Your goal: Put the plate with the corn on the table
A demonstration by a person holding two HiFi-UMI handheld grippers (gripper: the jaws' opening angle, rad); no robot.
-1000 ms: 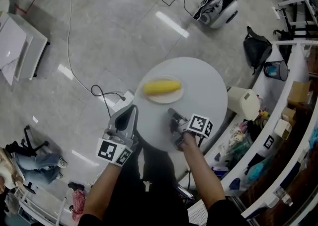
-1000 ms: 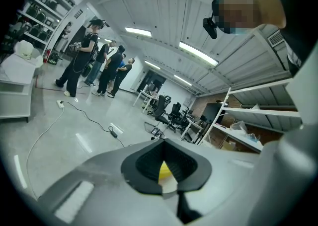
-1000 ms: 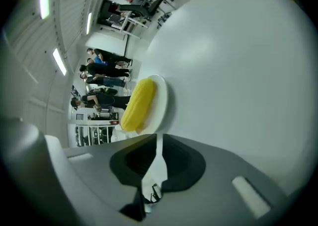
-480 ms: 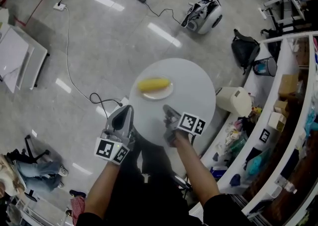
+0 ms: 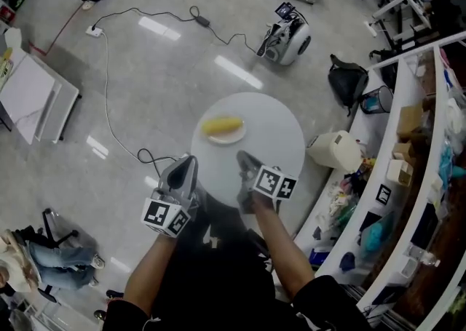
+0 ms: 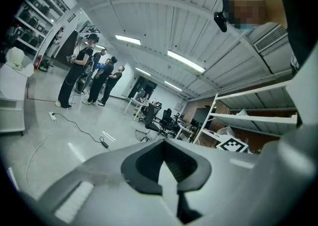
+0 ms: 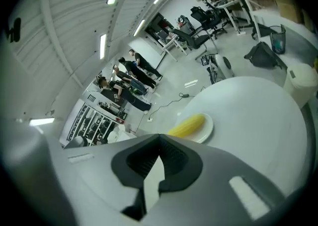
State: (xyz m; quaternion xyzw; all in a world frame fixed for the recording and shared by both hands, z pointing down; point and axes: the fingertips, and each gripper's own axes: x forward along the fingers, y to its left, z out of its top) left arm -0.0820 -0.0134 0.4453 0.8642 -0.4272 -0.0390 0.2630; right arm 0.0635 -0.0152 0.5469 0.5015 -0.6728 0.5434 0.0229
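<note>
A white plate (image 5: 224,133) with a yellow corn cob (image 5: 222,126) lies on the far left part of the round white table (image 5: 273,140). Both grippers hang above the table's near edge, apart from the plate. My left gripper (image 5: 191,161) is shut with nothing in it and points out level over the room. My right gripper (image 5: 242,156) is also shut and empty. In the right gripper view the corn (image 7: 186,124) and its plate (image 7: 205,129) lie beyond the jaws on the table (image 7: 258,120).
On the floor are a white wheeled machine (image 5: 285,33), a long black cable (image 5: 108,97) and a black bag (image 5: 344,78). A white bin (image 5: 333,151) and curved, cluttered shelving (image 5: 408,177) stand to the right. People (image 6: 79,73) stand far off.
Both grippers have lifted up from the table's near edge, and the right one has rolled. The table and plate look smaller and stay where they were.
</note>
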